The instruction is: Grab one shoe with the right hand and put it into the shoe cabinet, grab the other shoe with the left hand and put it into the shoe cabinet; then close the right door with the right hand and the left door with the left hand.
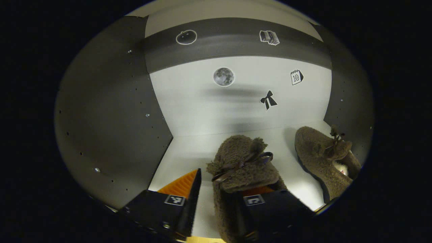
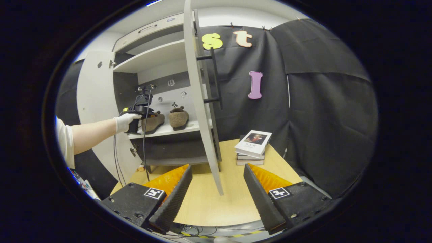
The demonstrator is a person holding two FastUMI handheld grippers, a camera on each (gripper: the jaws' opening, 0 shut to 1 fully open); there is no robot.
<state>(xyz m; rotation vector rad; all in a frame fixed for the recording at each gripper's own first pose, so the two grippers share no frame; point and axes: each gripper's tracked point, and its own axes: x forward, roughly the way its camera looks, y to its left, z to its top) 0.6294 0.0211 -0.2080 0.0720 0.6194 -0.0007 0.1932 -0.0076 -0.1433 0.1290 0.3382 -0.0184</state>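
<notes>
Two brown fuzzy slippers with ribbon bows rest on the white shelf [image 1: 189, 148] inside the shoe cabinet. One slipper [image 1: 241, 165] lies over my left gripper's [image 1: 229, 189] right finger. A strip of bare shelf shows between that slipper and the left finger [image 1: 189, 189], so the gripper is open. The other slipper [image 1: 324, 162] sits farther right. In the right gripper view a gloved hand holds the left gripper [image 2: 136, 114] at the first slipper [image 2: 153, 121], beside the second slipper [image 2: 178, 118]. My right gripper [image 2: 217, 167] is open and empty above the wooden table [image 2: 216, 202].
Both doors stand open: the right door [image 2: 202, 101], edge-on with a black handle [image 2: 216, 77], is just ahead of my right gripper; the left door [image 2: 91, 91] swings off to the left. A stack of books [image 2: 253, 145] lies on the table. Dark side walls [image 1: 111, 118] bound the shelf.
</notes>
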